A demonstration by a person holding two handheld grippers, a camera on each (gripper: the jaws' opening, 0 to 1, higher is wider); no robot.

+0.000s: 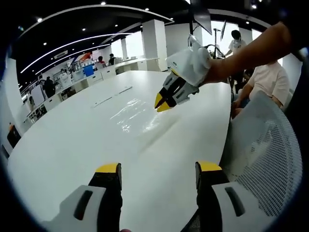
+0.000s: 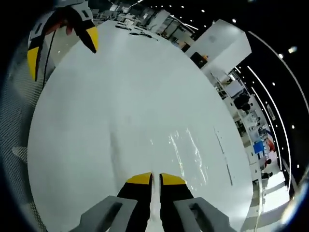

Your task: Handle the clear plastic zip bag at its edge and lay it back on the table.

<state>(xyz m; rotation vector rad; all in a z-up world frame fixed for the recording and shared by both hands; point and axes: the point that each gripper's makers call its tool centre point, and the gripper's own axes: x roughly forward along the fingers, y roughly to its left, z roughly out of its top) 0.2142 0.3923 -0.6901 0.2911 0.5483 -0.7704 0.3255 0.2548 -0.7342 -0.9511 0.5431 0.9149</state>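
Observation:
The clear plastic zip bag lies mostly flat on the white table, showing as shiny creases. It also glints just right of my right jaws in the right gripper view. My right gripper, held by a gloved hand, hangs at the bag's near right edge. Its yellow tips are pressed almost together, seemingly pinching that thin edge. My left gripper hovers open over bare table short of the bag, holding nothing. It appears again at the top left of the right gripper view, jaws spread.
A white mesh chair stands at the table's right edge, with seated people behind it. Two thin strips lie on the table beyond the bag. Desks, people and a pillar fill the room's back.

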